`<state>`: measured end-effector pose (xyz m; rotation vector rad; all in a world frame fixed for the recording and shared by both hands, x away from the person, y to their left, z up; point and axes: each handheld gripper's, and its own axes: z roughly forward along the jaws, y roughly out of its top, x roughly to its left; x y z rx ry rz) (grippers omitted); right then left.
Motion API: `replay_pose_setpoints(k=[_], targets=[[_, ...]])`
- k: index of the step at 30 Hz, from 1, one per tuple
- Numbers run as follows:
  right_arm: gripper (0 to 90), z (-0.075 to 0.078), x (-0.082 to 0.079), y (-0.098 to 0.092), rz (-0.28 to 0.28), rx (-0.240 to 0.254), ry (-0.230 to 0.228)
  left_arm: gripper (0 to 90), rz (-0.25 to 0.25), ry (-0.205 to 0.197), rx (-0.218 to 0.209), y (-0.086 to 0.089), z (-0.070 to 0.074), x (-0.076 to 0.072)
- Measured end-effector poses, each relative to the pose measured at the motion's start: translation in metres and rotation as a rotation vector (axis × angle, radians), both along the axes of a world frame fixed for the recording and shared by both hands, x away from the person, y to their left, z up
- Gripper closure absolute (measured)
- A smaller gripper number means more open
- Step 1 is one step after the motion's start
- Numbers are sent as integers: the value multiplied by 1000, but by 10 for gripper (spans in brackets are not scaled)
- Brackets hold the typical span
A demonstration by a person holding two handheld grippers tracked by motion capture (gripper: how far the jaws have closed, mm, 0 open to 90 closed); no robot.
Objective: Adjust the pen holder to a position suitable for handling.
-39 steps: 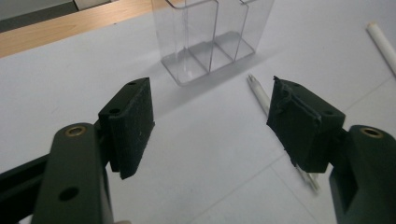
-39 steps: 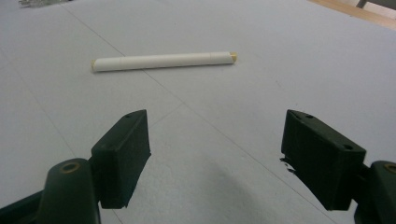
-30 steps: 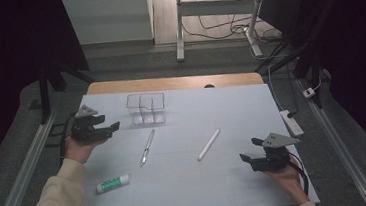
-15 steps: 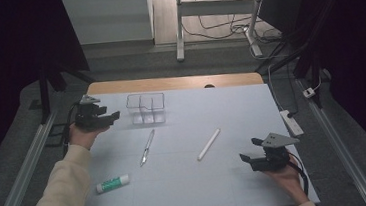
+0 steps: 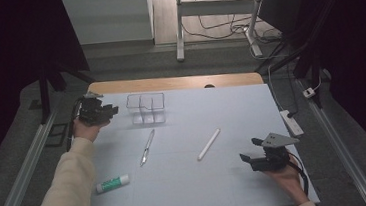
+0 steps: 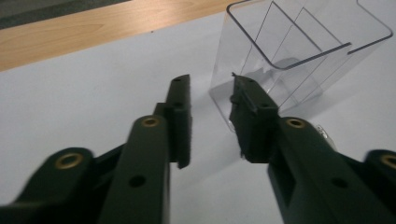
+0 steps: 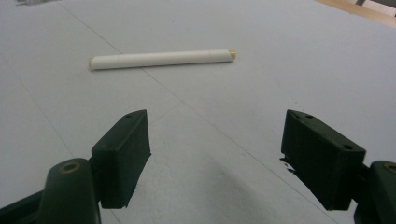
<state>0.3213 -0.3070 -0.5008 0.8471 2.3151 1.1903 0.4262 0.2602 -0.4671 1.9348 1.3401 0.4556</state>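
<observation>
**A:** From the high view, what has your left gripper (image 5: pixel 102 111) done?

**B:** You've carried it up the tabletop (image 5: pixel 231 104), and it now sits just beside the clear organizer (image 5: pixel 146 107), jaws pointing at its near wall. A second ago it hung lower and farther out. Pen (image 5: pixel 147 147), white stick (image 5: pixel 209 144) and glue stick (image 5: pixel 113 183) lie where they were, well behind those jaws.

**A:** And in the left gripper view?

**B:** Your jaws have just been closing, from wide to a narrow gap. Nothing is between them; the organizer's corner (image 6: pixel 289 60) stands just past the right jaw's tip, whether touching I cannot tell. You seem set on that box, yet closing here would catch no wall.

**A:** The right gripper view?

**B:** Your right gripper (image 7: pixel 215 158) has kept still, jaws spread wide and empty, the white stick (image 7: pixel 161 59) lying crosswise ahead of them, apart.
</observation>
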Motion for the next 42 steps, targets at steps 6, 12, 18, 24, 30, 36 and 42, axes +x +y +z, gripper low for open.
replay_pose_setpoints(k=[6, 12, 18, 24, 30, 36, 42], targets=[[230, 1, 0, -1, -3, -6, 0, 874, -26, 26, 0, -7, -6, 8], [230, 0, 0, -1, -3, 1, 0, 891, -41, 35, -4, -14, -11, 15], [230, -1, 0, -2, -6, -1, 2, 891, -40, 45, -9, -18, -18, 21], [230, -1, 0, -2, -6, -8, 5, 891, -49, 51, -13, -21, -23, 24], [231, -2, 0, -2, -4, -7, 6, 891, -54, 57, -17, -23, -25, 27], [230, -2, 1, -2, -3, -9, 8, 891, -53, 59, -22, -25, -26, 29], [231, -2, 1, -2, -5, -9, 7, 891, -51, 55, -19, -26, -23, 30]])
